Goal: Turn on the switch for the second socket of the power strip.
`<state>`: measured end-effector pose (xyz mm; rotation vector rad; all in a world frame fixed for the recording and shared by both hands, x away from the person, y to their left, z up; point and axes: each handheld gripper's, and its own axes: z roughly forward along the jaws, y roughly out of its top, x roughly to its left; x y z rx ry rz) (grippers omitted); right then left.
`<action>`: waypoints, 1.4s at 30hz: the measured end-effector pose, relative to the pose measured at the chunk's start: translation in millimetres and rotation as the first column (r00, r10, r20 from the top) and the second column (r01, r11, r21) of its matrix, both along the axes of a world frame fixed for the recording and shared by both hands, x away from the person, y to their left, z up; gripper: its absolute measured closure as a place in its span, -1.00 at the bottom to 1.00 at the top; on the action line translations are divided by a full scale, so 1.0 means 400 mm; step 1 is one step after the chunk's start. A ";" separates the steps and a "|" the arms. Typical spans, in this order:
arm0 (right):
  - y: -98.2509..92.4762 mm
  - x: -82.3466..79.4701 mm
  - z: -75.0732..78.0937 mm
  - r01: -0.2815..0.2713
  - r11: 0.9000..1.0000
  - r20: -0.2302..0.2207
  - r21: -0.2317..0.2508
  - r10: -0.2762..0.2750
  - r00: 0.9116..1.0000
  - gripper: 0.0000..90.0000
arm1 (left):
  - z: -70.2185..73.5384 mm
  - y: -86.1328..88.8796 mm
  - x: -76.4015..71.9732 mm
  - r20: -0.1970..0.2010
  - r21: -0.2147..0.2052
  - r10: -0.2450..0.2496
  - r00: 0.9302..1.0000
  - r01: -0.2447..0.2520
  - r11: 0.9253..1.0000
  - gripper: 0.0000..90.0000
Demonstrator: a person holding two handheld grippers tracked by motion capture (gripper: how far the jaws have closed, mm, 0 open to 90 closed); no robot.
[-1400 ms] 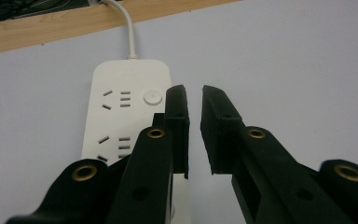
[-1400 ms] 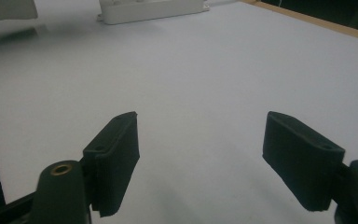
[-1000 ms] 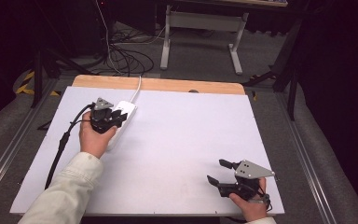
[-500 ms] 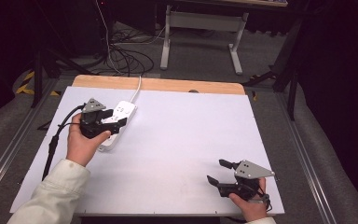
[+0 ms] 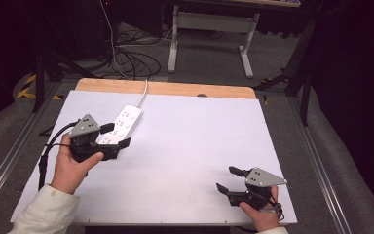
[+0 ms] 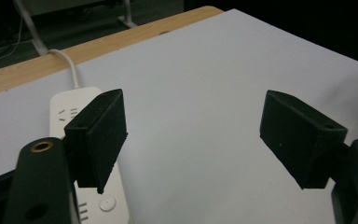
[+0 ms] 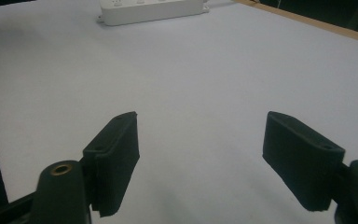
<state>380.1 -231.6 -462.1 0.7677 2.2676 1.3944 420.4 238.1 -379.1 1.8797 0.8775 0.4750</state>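
A white power strip (image 5: 129, 114) lies at the far left of the white table top (image 5: 190, 141), and its cable (image 5: 142, 91) runs off over the far edge. My left gripper (image 5: 117, 135) hovers just at the strip's near end, held in a hand. Its jaws have just been opening and now stand wide apart with nothing between them. From the left gripper view, the strip (image 6: 64, 106) shows behind the left pad of the open left gripper (image 6: 196, 126). My right gripper (image 5: 225, 178) rests open at the near right corner. The right gripper view has the open right gripper (image 7: 214, 154) over bare table, and the strip (image 7: 154, 9) is far off.
A strip of wood (image 5: 175, 88) lines the table's far edge. Beyond it are tangled cables (image 5: 126, 56) on the floor and a grey stand (image 5: 209, 29). A black cable (image 5: 46, 156) trails from the left gripper over the table's left side.
The left gripper has drawn back from the power strip, toward the near left and upward, and its jaws have opened. The right gripper has stayed in place.
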 end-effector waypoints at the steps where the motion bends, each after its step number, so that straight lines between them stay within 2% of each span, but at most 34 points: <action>1: 0.000 0.000 0.000 -0.001 1.000 0.000 0.000 0.001 1.000 -0.40 | -0.001 0.002 -0.012 -0.002 -0.014 -0.011 1.000 0.011 1.000 -0.50; 2: 0.000 0.000 0.000 0.000 1.000 0.000 0.001 0.000 1.000 -0.39 | -0.003 0.006 -0.020 0.006 -0.012 -0.019 1.000 0.019 1.000 -0.50; 6: 0.000 0.000 0.000 -0.001 1.000 0.000 0.002 0.001 1.000 -0.40 | -0.015 0.019 -0.051 -0.010 -0.034 -0.049 0.999 0.049 0.998 -0.49; 10: -0.001 0.000 0.000 -0.002 1.000 0.001 0.001 0.002 1.000 -0.39 | -0.031 0.035 -0.075 0.004 -0.036 -0.064 0.998 0.064 0.997 -0.50; 13: 0.000 -0.001 0.000 -0.002 1.000 0.000 0.001 0.002 1.000 -0.40 | -0.049 0.041 -0.096 0.010 -0.038 -0.063 0.998 0.063 0.997 -0.51; 18: 0.001 -0.001 0.000 -0.003 1.000 0.001 0.003 0.003 1.000 -0.40 | -0.079 0.048 -0.120 0.026 -0.016 -0.063 0.998 0.064 0.998 -0.51; 27: -0.001 -0.002 0.000 -0.001 1.000 -0.001 0.001 0.001 1.000 -0.40 | -0.144 0.072 -0.157 0.036 -0.017 -0.053 0.998 0.054 0.998 -0.51; 29: -0.002 -0.001 0.000 -0.002 1.000 -0.001 0.003 0.002 1.000 -0.40 | -0.162 0.083 -0.163 0.028 -0.034 -0.040 0.999 0.041 0.999 -0.51; 31: -0.001 -0.001 -0.001 -0.002 1.000 -0.004 0.005 0.002 1.000 -0.40 | -0.179 0.091 -0.170 0.018 -0.035 -0.031 0.999 0.031 0.999 -0.53; 34: -0.001 0.000 -0.002 -0.001 1.000 -0.006 0.005 0.001 1.000 -0.40 | -0.198 0.101 -0.176 -0.002 -0.078 -0.030 1.000 0.030 0.996 -0.54; 36: -0.002 0.000 -0.002 -0.001 1.000 -0.006 0.006 0.001 1.000 -0.40 | -0.208 0.107 -0.176 0.000 -0.073 -0.030 1.000 0.030 0.997 -0.54; 38: -0.002 0.000 -0.002 0.001 1.000 -0.007 0.006 -0.001 1.000 -0.40 | -0.221 0.112 -0.177 -0.015 -0.089 -0.034 0.999 0.033 0.995 -0.56; 42: -0.004 0.000 -0.002 0.001 1.000 -0.011 0.008 -0.001 1.000 -0.40 | -0.242 0.118 -0.182 -0.015 -0.050 -0.029 0.999 0.028 0.998 -0.58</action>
